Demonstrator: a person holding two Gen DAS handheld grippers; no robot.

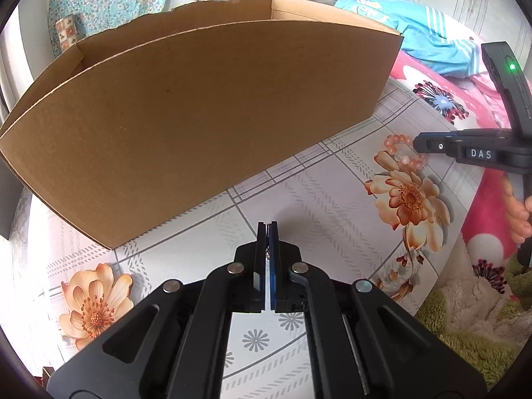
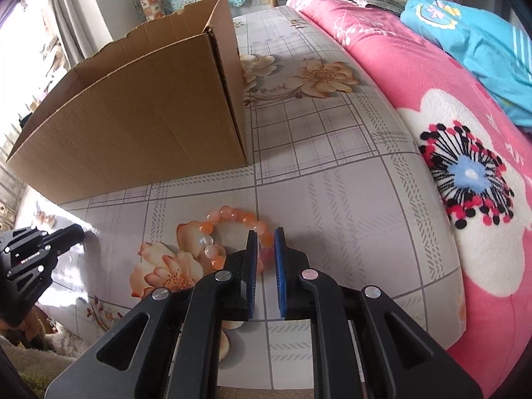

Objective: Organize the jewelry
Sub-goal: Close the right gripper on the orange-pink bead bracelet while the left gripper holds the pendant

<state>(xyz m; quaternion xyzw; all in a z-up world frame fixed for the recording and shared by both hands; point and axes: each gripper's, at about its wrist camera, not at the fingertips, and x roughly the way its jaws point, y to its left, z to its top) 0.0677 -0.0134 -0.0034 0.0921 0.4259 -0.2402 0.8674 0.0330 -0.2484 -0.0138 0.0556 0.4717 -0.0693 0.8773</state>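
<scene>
A bracelet (image 2: 229,214) of orange and pale beads lies flat on the flowered sheet, right of the cardboard box (image 2: 133,126). My right gripper (image 2: 265,232) points down onto the bracelet's near side. Its blue pads stand a little apart, with a couple of beads in the gap between them. In the left wrist view the bracelet (image 1: 395,146) sits at the tip of the right gripper (image 1: 419,143). My left gripper (image 1: 268,226) hovers over the sheet in front of the box (image 1: 199,116), pads pressed together. A tiny coppery speck shows in the slit, too small to identify.
The open box is tall, and its inside is hidden from both views. A pink fleece blanket (image 2: 465,173) and blue clothes (image 2: 472,43) lie to the right. The left gripper (image 2: 74,232) shows at the left edge of the right wrist view. A hand (image 1: 518,212) holds the right gripper's handle.
</scene>
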